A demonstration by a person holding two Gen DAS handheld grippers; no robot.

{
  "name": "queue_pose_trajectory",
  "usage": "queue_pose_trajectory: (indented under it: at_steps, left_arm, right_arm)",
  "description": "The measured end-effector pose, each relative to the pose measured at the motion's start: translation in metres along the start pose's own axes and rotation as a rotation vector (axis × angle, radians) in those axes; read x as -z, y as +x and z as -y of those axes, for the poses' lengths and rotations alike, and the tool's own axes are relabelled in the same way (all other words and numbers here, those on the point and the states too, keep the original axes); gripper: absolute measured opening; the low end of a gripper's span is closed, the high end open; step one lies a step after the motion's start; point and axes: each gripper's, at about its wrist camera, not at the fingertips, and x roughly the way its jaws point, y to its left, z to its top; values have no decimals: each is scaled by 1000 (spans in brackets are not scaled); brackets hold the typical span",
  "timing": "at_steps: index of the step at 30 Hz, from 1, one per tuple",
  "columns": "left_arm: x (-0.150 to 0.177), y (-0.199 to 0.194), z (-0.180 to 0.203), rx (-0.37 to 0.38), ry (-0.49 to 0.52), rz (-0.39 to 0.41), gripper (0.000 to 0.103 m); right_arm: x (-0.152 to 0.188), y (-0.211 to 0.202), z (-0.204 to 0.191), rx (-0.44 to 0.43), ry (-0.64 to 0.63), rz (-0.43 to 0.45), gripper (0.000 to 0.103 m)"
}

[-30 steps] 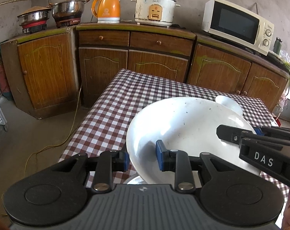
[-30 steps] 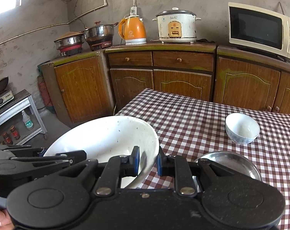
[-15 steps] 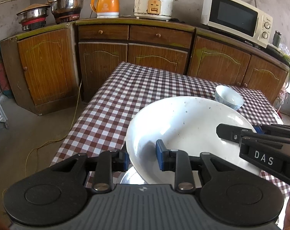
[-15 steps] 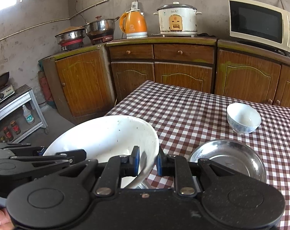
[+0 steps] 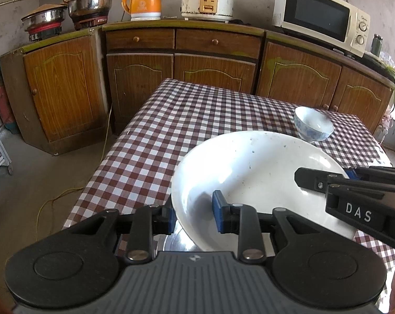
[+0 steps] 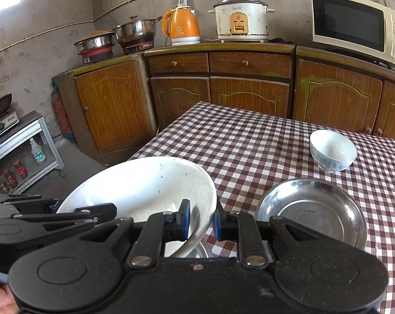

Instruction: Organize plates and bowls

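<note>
Plate [image 5: 255, 180] first: you have the big white plate clamped at two points on its rim, the left gripper [image 5: 193, 214] pinching the near-left edge and the right gripper [image 6: 200, 221] pinching the opposite side, so it hangs tilted above the near end of the checked table [image 5: 171, 120]. Over the last second you have brought it down a little, and the small white bowl [image 6: 332, 150] and the counter behind now sit higher in both views than they did. A second metal rim [image 5: 176, 243] shows right under the plate, so my guess is you are lowering onto that (what exactly it is stays mostly hidden). If so, the stacking step is close to done, and the release is what remains.

Just to the right of the plate lies the steel dish [image 6: 312, 212], near its rim but not touching. The small white bowl stands farther back on the right, well apart. The left and far stretches of cloth are bare, so you have room that way. Mind the table's left edge [image 5: 113, 154], which falls away close beside the plate. Cupboards [image 5: 213, 65] stand well behind.
</note>
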Motion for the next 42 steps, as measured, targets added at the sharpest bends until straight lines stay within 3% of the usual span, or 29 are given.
queue_pose_trajectory:
  at_steps: [20, 42]
  left_arm:
    - [36, 24, -4, -12, 32, -58, 29]
    - [53, 49, -4, -25, 69, -64, 29]
  right_arm:
    - [42, 30, 0, 0, 9, -93, 24]
    - [57, 58, 3, 3, 1, -158, 27]
